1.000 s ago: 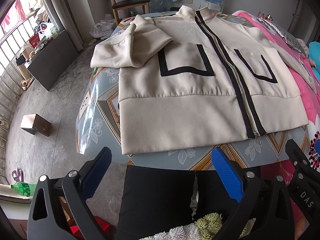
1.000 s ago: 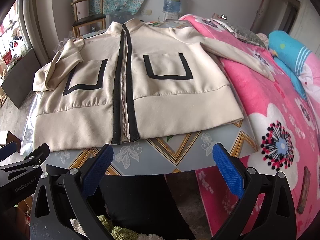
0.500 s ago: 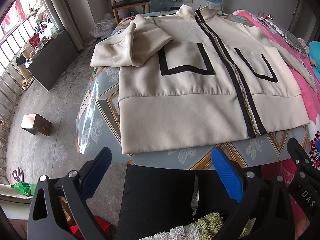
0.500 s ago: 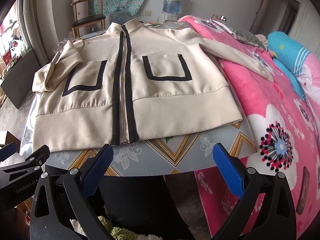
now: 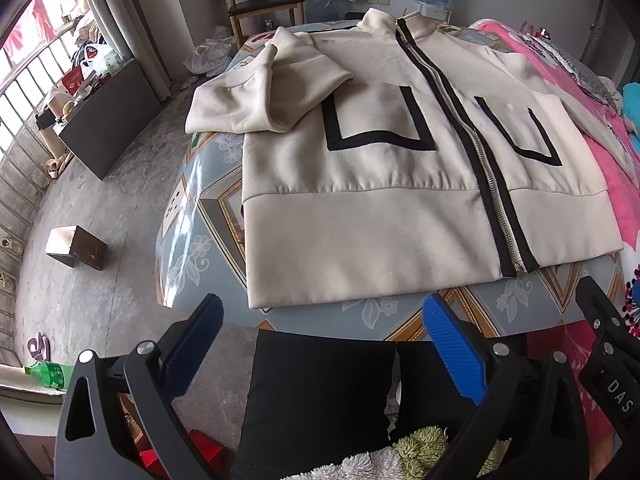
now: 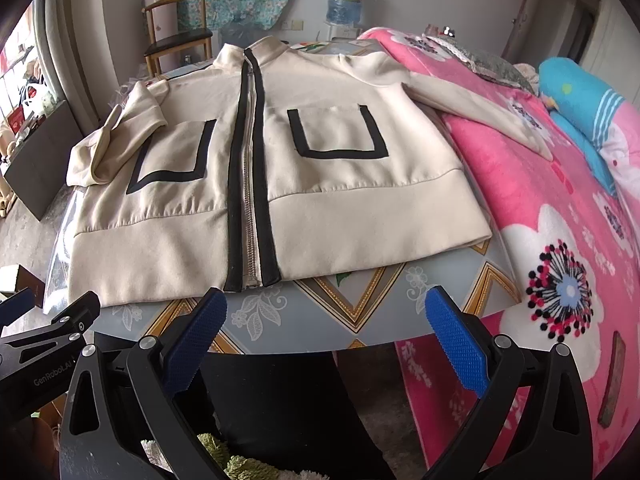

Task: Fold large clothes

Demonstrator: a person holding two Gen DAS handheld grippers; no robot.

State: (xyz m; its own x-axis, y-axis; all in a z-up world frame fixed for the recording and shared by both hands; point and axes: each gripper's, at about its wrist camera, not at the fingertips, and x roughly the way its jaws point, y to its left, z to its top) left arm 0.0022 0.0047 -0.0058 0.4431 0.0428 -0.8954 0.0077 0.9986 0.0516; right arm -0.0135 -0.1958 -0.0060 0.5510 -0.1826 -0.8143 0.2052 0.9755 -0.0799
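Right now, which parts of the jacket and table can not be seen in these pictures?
- Jacket back: both views, it lies face up.
- Right sleeve's cuff: right wrist view, fisheye stretches it; unclear.
- Table's legs: both views, hidden under the top.
- Table's far edge: both views, jacket covers it.

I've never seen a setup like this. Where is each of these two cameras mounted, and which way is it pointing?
Left wrist view: sits on the left hand-held gripper, looking forward over the table edge at the jacket; its blue fingers stand open, and the right hand-held gripper pokes in at the right edge.
Right wrist view: sits on the right hand-held gripper, facing the same jacket and the pink blanket; fingers open, the left one at the left edge.
Both show the jacket, table, chair and water bottle.
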